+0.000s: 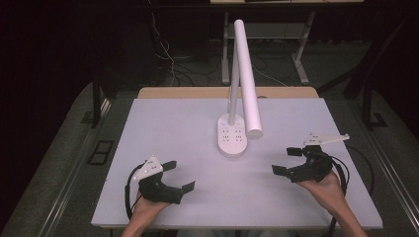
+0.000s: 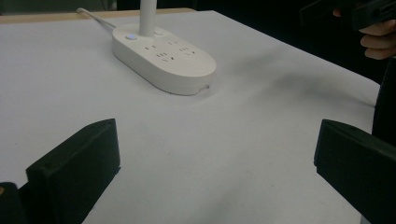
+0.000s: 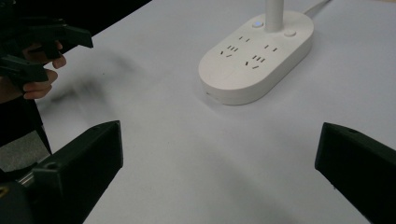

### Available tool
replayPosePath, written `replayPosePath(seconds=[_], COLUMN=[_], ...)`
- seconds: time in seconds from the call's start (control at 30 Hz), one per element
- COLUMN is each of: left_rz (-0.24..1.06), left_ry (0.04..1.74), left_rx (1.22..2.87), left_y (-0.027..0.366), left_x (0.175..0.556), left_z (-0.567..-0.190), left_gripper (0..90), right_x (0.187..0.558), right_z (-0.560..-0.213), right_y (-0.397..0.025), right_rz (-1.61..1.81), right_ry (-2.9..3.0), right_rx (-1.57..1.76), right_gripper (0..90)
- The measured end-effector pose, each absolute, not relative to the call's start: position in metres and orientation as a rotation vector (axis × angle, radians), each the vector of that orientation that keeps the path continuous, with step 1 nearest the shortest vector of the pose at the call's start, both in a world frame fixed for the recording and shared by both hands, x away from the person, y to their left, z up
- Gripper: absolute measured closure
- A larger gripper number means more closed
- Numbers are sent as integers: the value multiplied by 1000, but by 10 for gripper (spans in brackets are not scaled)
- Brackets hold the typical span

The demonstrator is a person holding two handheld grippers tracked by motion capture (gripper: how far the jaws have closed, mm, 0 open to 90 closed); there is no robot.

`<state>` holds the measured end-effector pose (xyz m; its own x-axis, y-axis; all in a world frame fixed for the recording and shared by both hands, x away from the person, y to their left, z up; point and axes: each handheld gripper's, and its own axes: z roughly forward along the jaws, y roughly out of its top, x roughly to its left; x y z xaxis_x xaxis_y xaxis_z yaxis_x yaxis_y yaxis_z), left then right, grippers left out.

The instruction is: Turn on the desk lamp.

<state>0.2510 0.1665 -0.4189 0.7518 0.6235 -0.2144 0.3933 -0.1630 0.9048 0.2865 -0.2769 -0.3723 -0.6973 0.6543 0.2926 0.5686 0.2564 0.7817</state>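
Observation:
A white desk lamp stands mid-table on an oval base (image 1: 231,135) with socket holes on top; its long tube head (image 1: 248,74) slants over the base. That same base (image 2: 164,58) lies ahead in the left gripper view, and the base (image 3: 256,52) sits ahead in the right gripper view. My left gripper (image 1: 179,175) hovers open at the front left with nothing between its jaws, which stand wide apart. At the front right my right gripper (image 1: 285,160) is open too and holds nothing. Both point toward the lamp base.
The white table top (image 1: 173,123) has a wooden strip along its far edge. The lamp's white cable (image 2: 95,17) runs off the back. Black cables trail from both grippers near the front edge. Dark floor, table legs and loose wires lie beyond.

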Motion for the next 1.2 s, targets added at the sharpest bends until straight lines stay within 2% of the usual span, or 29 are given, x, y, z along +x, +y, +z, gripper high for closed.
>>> replayPosePath(seconds=[0.7,1.2], left_rz=[245,243], left_ry=[797,798], left_rx=[1785,1784], left_y=[166,167], left_x=[251,251], left_z=[-419,-419], left_gripper=[0,0], right_x=[316,341], right_z=[-354,-353], right_y=[-257,-238], right_rz=[1406,1372], right_ry=[2468,2494], right_rx=[1123,1098], right_gripper=[8,8])
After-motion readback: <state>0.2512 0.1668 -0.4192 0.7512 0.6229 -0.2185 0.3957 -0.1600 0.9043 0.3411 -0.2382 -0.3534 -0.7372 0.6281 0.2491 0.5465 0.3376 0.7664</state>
